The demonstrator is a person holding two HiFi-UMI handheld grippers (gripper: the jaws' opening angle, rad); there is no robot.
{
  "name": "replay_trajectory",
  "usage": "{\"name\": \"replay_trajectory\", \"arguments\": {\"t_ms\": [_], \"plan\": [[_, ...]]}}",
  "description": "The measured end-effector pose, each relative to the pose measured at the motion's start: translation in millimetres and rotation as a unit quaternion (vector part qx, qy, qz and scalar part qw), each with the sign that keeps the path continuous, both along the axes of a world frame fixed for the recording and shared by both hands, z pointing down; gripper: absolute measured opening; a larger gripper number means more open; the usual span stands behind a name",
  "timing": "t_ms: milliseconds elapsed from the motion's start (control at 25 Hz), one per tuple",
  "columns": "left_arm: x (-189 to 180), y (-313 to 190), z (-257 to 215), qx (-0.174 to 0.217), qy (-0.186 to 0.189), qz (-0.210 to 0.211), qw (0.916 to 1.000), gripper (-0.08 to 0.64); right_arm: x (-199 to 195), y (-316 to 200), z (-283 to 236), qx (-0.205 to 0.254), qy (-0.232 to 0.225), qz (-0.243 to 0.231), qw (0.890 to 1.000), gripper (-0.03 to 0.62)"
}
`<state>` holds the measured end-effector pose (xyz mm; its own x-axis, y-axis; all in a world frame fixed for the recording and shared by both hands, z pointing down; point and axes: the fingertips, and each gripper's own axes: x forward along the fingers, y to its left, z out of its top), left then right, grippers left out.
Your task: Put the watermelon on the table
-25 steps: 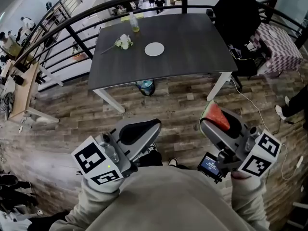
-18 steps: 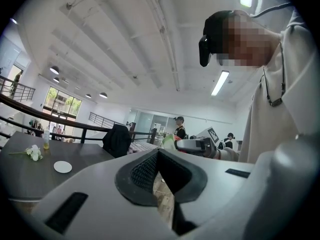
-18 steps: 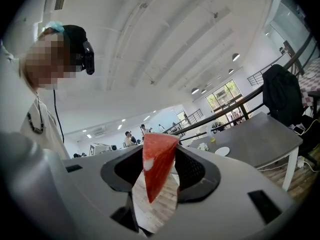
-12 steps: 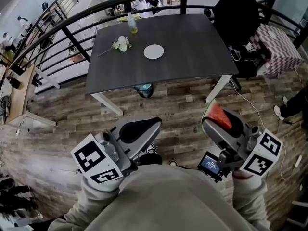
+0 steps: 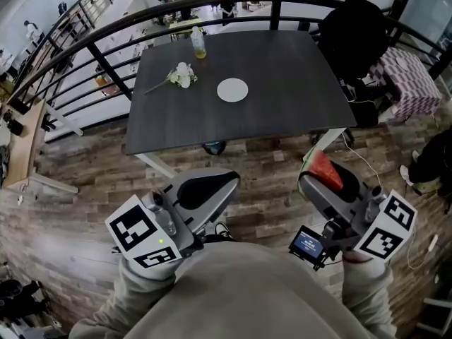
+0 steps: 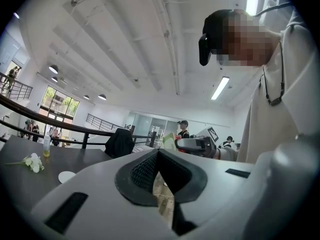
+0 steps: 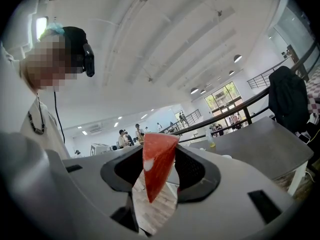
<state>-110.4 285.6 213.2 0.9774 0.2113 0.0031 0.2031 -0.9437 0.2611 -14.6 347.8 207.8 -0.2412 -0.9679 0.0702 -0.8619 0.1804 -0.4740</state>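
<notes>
Right gripper [image 5: 316,180] clamped on a watermelon slice [image 5: 325,168], red flesh uppermost, held above the wood floor [image 5: 268,168] short of the dark table [image 5: 289,104], left gripper [image 5: 224,182] jaws together and empty, table bearing a white plate [image 5: 232,90], flower sprig [image 5: 181,75] and bottle [image 5: 198,42].

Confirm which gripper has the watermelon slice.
The right gripper: the red watermelon slice is clamped between its jaws. The left gripper carries nothing, and its jaws are closed together at the tip.
</notes>
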Motion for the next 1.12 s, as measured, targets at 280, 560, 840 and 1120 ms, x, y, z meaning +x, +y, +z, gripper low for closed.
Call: {"name": "replay_trajectory", "arguments": {"t_ms": [280, 560, 840, 1120], "plan": [[-3.9, -60.3, 5.2, -0.004, 0.0, -0.004, 1.0, 0.003, -5.0, -57.6, -2.2, -0.01, 0.005, -0.001, 1.0, 0.202], [-24.0, -102.4, 23.3, -0.01, -0.002, -0.006, 0.9999, 0.003, -18.5, -100.0, -0.9, -0.007, 0.0, -0.002, 1.0, 0.202], [-37.7, -128.9, 36.5, -0.025, -0.005, -0.02, 0.9995, 0.003, -23.8, -127.5, 1.9, -0.011, -0.008, -0.008, 1.0, 0.202], [-42.4, -149.3, 37.3, -0.034, -0.006, -0.047, 0.9983, 0.003, -19.7, -150.9, 2.3, -0.016, -0.012, -0.027, 0.999, 0.202]]}}
